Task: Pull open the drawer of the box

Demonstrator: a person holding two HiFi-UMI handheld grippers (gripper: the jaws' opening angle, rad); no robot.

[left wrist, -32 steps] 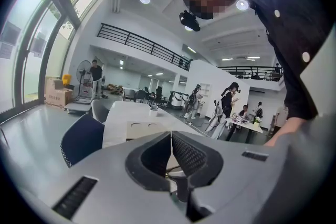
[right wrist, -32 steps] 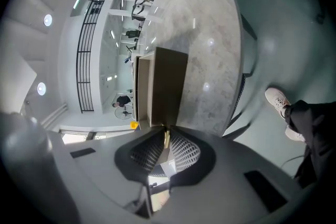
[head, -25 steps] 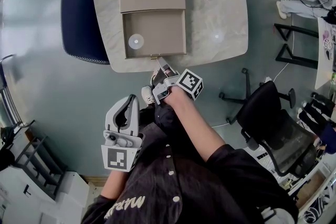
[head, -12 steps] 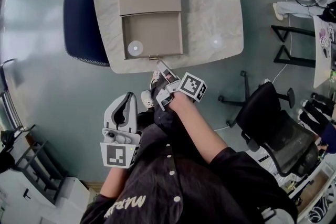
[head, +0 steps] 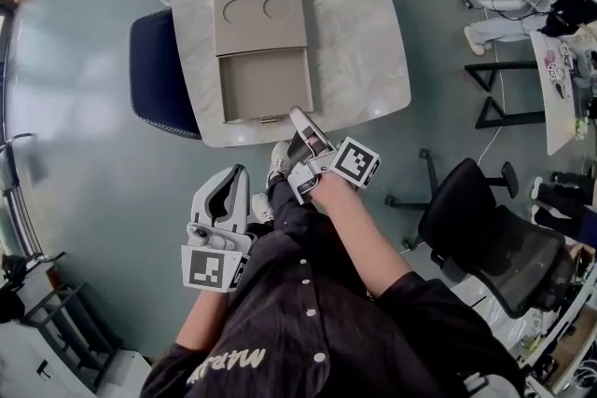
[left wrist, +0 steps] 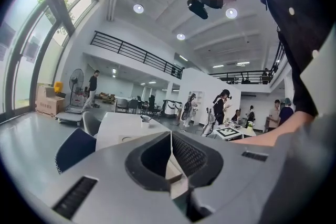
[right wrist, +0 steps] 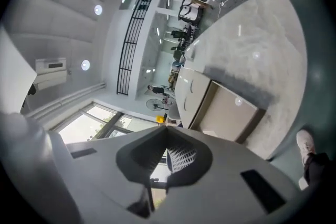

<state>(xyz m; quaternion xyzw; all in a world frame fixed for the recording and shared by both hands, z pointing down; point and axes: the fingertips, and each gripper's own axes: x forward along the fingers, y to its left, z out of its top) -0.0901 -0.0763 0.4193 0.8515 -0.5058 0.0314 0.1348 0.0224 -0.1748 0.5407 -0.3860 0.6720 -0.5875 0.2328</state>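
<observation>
Marble table (head: 364, 33) carries one box (head: 259, 28), its one drawer (head: 266, 84) pulled out; left gripper (head: 240, 170) and right gripper (head: 298, 113) hover off the edge, both with jaws together, empty.

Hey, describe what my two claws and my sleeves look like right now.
The left claw and right claw are light grey plastic with dark, gridded inner pads. Each carries a marker cube, white with black square patterns. You wear a dark shirt with white buttons, pale lettering and short sleeves.
</observation>
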